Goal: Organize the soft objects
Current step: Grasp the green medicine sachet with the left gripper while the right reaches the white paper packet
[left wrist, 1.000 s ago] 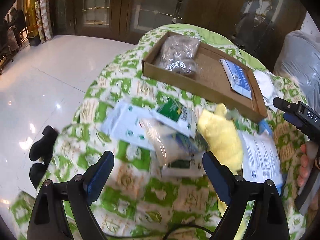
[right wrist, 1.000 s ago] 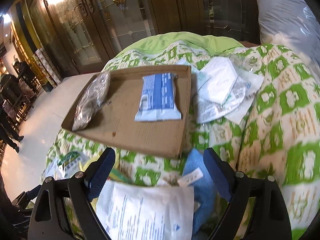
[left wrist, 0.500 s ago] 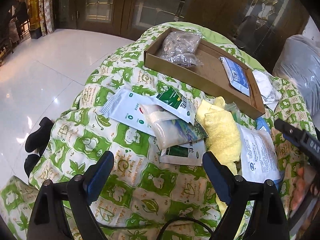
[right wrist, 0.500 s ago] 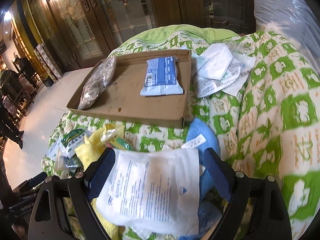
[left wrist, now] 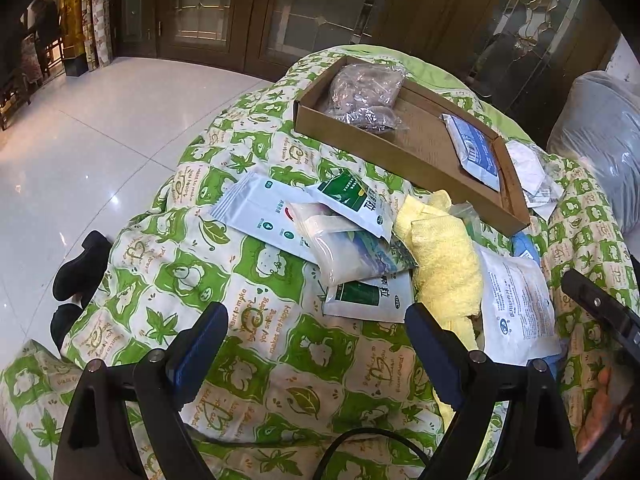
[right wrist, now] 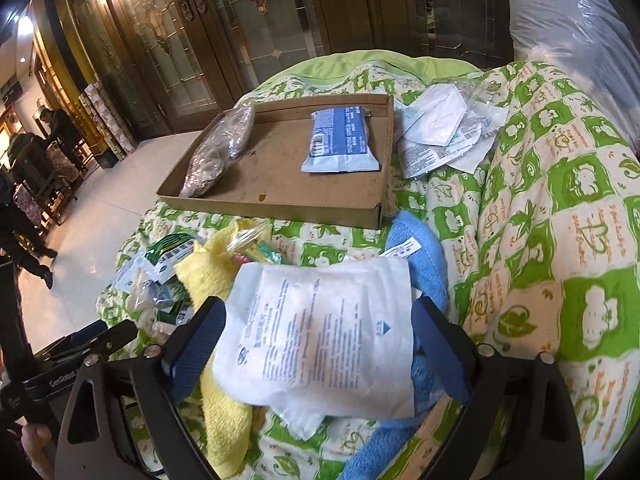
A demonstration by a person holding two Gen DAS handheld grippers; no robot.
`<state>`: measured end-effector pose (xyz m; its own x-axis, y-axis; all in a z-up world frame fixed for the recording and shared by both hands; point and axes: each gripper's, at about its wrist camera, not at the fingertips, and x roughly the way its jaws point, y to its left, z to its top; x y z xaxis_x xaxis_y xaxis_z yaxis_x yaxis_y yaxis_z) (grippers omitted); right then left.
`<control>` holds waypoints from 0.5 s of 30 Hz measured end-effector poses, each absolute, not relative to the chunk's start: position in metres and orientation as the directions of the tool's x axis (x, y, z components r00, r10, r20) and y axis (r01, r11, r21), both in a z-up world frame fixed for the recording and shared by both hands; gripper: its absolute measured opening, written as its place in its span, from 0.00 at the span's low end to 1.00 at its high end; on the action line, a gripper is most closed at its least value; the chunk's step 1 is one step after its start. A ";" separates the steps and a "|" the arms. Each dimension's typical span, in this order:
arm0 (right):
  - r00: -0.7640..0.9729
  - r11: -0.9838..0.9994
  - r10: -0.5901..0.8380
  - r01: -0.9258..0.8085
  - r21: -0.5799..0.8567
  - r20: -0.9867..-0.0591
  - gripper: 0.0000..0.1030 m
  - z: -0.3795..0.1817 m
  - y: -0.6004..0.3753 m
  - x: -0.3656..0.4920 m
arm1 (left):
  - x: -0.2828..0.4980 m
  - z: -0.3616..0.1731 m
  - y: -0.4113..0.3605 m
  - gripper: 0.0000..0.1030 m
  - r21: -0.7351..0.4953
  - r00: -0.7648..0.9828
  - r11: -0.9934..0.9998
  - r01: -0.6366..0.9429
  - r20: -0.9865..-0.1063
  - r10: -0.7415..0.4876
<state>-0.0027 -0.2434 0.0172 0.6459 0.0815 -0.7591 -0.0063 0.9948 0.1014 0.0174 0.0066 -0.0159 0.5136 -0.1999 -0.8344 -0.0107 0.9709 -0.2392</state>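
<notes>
Cardboard tray: 2 packets | yellow towel: 1 | blue towel: 1 | both grippers' jaws apart, empty

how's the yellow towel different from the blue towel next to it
The fluffy yellow towel lies mostly uncovered, bunched in a long roll left of the white printed packet; the blue terry towel is largely buried under that packet, only its edges showing. The blue towel has a white care label in view; no label shows on the yellow one. Both are soft cloths lying on the green patterned quilt, outside the cardboard tray.
</notes>
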 end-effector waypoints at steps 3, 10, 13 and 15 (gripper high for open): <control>0.643 0.995 0.083 -0.014 0.097 -0.762 0.91 0.017 -0.241 -0.005 | 0.016 -0.015 0.007 0.90 -0.236 0.515 0.972 -0.012 -0.835 -0.197; 0.633 0.995 0.088 -0.013 0.103 -0.769 0.91 0.014 -0.244 -0.005 | 0.011 -0.014 0.008 0.90 -0.235 0.519 0.972 -0.006 -0.831 -0.198; 0.628 0.994 0.089 -0.008 0.107 -0.773 0.91 0.011 -0.246 -0.003 | 0.012 -0.015 0.008 0.90 -0.235 0.513 0.972 -0.006 -0.835 -0.199; 0.627 0.994 0.089 -0.008 0.108 -0.774 0.91 0.011 -0.246 -0.002 | 0.012 -0.015 0.007 0.90 -0.236 0.509 0.972 -0.005 -0.837 -0.201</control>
<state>-0.0023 -0.2462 0.0107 0.6271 0.0892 -0.7738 -0.0077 0.9941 0.1083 0.0122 0.0069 -0.0147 0.5093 -0.2007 -0.8369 -0.0045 0.9718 -0.2359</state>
